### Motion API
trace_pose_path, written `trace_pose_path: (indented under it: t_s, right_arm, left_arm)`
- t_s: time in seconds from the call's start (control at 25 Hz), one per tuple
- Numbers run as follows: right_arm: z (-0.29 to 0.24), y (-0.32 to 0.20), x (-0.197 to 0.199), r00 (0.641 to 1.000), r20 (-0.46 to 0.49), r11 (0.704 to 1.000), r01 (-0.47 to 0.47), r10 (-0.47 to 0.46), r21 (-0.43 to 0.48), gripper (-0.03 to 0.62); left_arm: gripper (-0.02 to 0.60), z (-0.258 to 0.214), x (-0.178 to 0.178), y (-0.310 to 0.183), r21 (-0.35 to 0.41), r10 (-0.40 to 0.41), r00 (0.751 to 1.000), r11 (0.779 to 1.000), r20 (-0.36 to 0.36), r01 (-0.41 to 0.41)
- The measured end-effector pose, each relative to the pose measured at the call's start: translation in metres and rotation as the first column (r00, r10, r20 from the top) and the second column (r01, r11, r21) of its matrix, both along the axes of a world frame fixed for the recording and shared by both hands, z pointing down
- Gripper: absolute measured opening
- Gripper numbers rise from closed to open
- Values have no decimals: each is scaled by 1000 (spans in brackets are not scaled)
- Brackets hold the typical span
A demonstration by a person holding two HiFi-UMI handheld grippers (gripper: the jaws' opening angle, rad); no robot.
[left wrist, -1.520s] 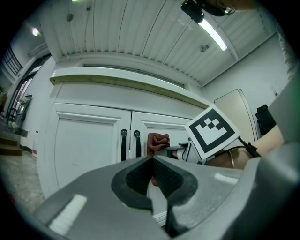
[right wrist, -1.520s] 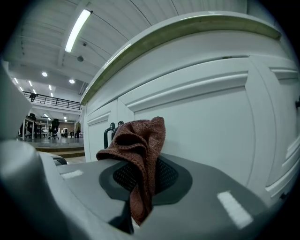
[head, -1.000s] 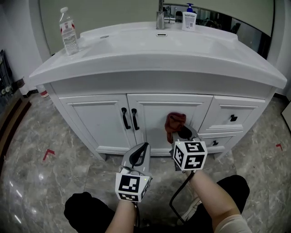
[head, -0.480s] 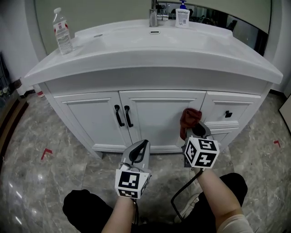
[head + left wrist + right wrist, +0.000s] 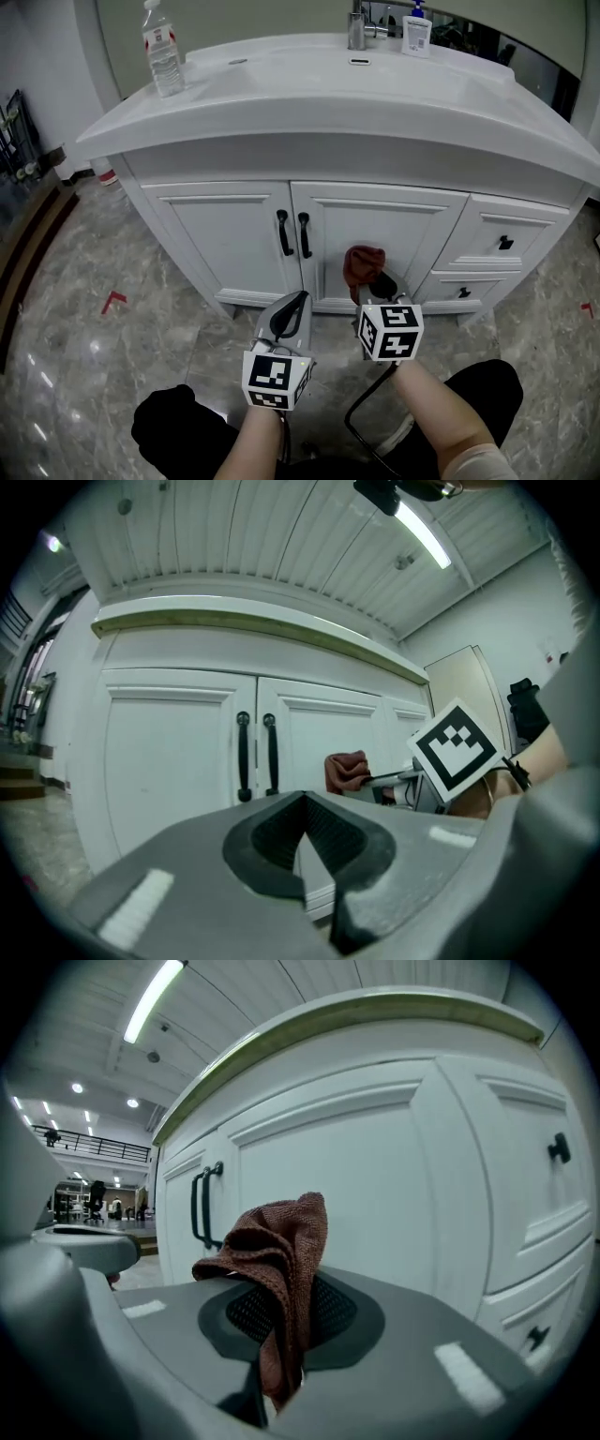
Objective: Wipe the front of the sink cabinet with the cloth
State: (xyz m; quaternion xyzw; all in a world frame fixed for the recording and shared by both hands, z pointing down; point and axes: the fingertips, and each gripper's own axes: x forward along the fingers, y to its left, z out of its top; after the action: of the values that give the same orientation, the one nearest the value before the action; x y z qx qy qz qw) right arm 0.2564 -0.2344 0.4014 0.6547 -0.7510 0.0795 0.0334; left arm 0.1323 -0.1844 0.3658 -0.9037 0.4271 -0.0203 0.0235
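The cloth (image 5: 364, 265) is a bunched red-brown wad pinched in my right hand-held gripper (image 5: 380, 281). The jaws are clamped on its lower folds, and the rest stands up over the tips. In the head view it sits low against the right-hand door (image 5: 375, 225) of the cabinet, at about 5 o'clock from the two black handles (image 5: 292, 234). I cannot tell from either view whether the cloth actually presses on the panel or is just short of it.

I judge this to be mid-wipe on that door, working along its lower part. The left door (image 5: 220, 239) and the drawers (image 5: 502, 246) at 3 o'clock are probably left to do. The next move calls for firm contact first, then a steady sweep across the panel — keeping the wad flat to the surface and clear of the handles, where it could snag.

My right forearm (image 5: 441, 398) comes up from 5 o'clock, wrist roughly straight, the jaws aimed at the door. The left hand-held gripper (image 5: 296, 305) hangs at 8 o'clock from the right one, off the cabinet. Its jaws are together on nothing, and its forearm rises from 6 o'clock — idle, in my reading.
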Motion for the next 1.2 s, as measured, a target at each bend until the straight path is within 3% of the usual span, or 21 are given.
trace_pose_path:
  t_s: [0.24,0.44,0.64,0.88,1.2]
  right_arm:
    - [31,-25,-74,994,36,993,106,-105,-46,80]
    - [37,-37,-88,991,54,991,125,-122,-54,80]
    - [36,-34,-57,996,78,997,49,-44,-66,80]
    - [30,-23,-18,999,40,998,2,1,-59,80]
    - [22,3,60,989,25,987,-144,146,-67,80]
  left_arm:
    - [0,7,-42,-16,-32,-75,996,997,-38,74]
    - [0,14,-48,-19,-45,-72,997,996,-19,71]
    - [0,20,-38,-21,-54,-46,999,998,-23,45]
    - [0,22,-4,-17,-55,23,999,998,-22,-24]
    - [0,26,39,-11,-52,101,995,993,-20,-102]
